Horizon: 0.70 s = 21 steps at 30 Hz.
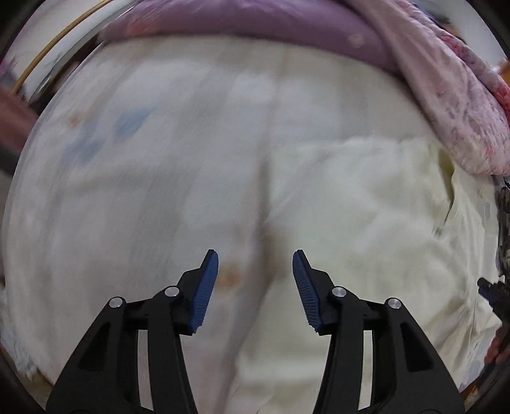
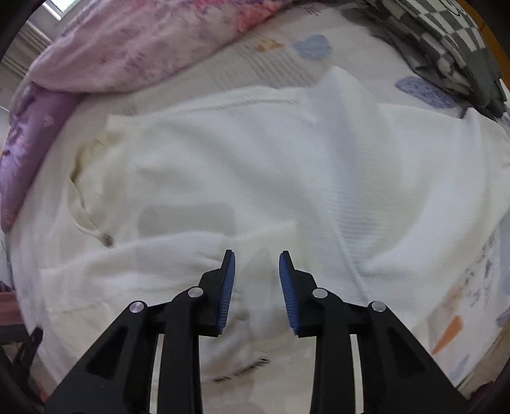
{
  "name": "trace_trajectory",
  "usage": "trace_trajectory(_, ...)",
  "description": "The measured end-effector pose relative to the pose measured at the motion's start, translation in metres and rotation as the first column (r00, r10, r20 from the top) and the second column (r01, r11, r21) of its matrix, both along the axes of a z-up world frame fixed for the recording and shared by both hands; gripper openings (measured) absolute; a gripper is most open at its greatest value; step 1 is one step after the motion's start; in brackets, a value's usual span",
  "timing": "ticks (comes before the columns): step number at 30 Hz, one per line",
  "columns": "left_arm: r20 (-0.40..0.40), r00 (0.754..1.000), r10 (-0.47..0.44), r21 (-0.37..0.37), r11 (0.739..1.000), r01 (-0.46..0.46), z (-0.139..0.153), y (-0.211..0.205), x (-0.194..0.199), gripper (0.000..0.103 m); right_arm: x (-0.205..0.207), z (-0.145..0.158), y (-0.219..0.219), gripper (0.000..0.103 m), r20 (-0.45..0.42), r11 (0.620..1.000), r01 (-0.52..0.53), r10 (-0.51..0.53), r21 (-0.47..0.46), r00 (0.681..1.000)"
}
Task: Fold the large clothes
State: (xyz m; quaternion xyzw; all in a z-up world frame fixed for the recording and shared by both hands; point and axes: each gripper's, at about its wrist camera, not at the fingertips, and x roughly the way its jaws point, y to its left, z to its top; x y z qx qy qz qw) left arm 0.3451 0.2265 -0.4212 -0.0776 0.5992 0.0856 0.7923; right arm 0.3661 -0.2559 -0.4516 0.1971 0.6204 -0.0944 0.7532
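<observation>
progress: early, white sweater lies spread on the bed sheet, one sleeve laid across, body unfolded | left claw apart, empty, above sheet | right claw apart, empty, over sleeve | views: right shows whole sweater, checkered cloth; left blurred, catches only sweater edge, purple quilt

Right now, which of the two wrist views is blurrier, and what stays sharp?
Left wrist view: heavy motion blur smears the bedsheet and white garment; only the left gripper stays crisp. Right wrist view: milder blur, the garment's knit texture readable, right gripper sharp. Fisheye bending in both.
</observation>
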Motion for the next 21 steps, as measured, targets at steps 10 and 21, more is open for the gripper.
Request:
trace_trajectory(10, -0.037, 0.985, -0.167, 0.128, 0.977, 0.17, -0.083, -0.033, 0.076, 0.007, 0.022, -0.048, 0.071, 0.0, -0.102, 0.974, -0.224, 0.225, 0.015, 0.969)
trace_trajectory(21, -0.063, 0.983, -0.172, 0.03, 0.984, 0.174, -0.025, -0.026, -0.001, 0.008, -0.016, -0.002, 0.062, 0.006, -0.028, 0.96, -0.213, 0.222, 0.183, 0.975)
